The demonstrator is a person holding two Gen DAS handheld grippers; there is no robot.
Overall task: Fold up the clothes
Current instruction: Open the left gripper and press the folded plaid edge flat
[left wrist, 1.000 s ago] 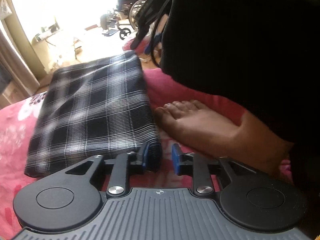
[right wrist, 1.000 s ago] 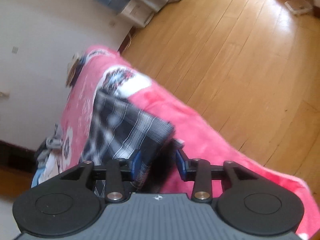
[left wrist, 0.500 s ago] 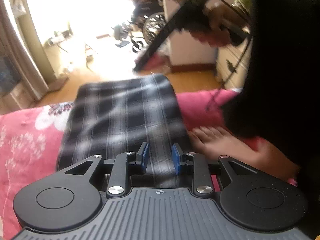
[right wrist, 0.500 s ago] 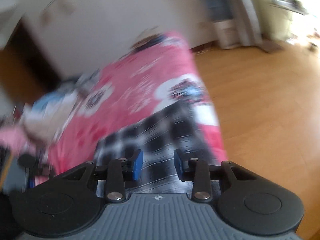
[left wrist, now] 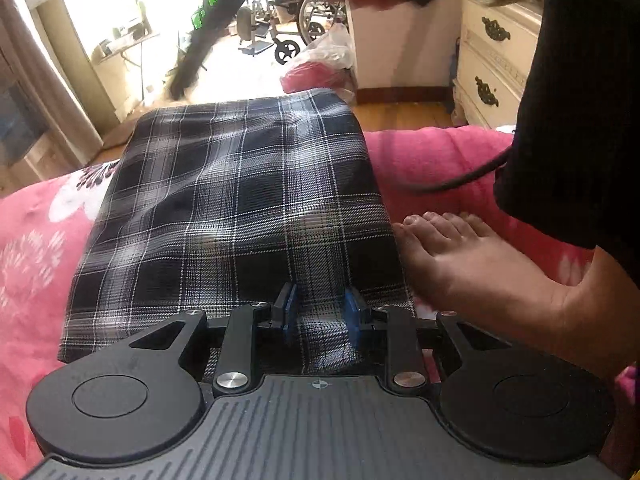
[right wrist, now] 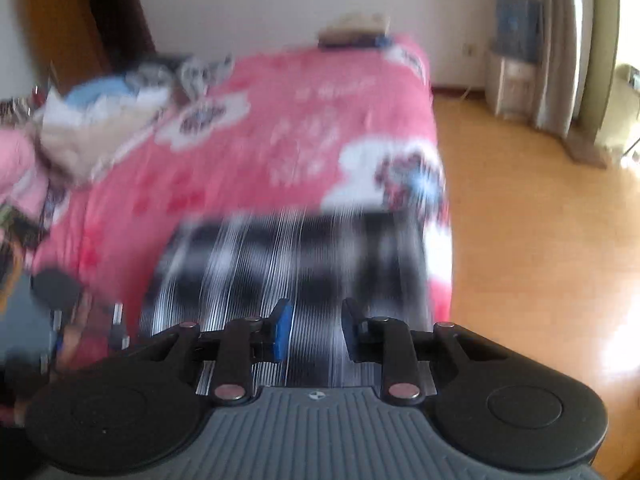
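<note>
Left gripper point(left wrist: 318, 312): jaws apart over the near edge of the folded black-and-white plaid cloth point(left wrist: 240, 216), no visible pinch. Right gripper point(right wrist: 314, 330): jaws closing, empty, above that cloth. It lies on the pink floral bedspread point(left wrist: 36, 240); bare foot point(left wrist: 448, 256) beside it.

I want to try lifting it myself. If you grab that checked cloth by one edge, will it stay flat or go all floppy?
Probably floppy: the folded plaid cloth dips and wrinkles softly on the pink blanket. The folds would likely fall open. It looks thin, so probably light.
</note>
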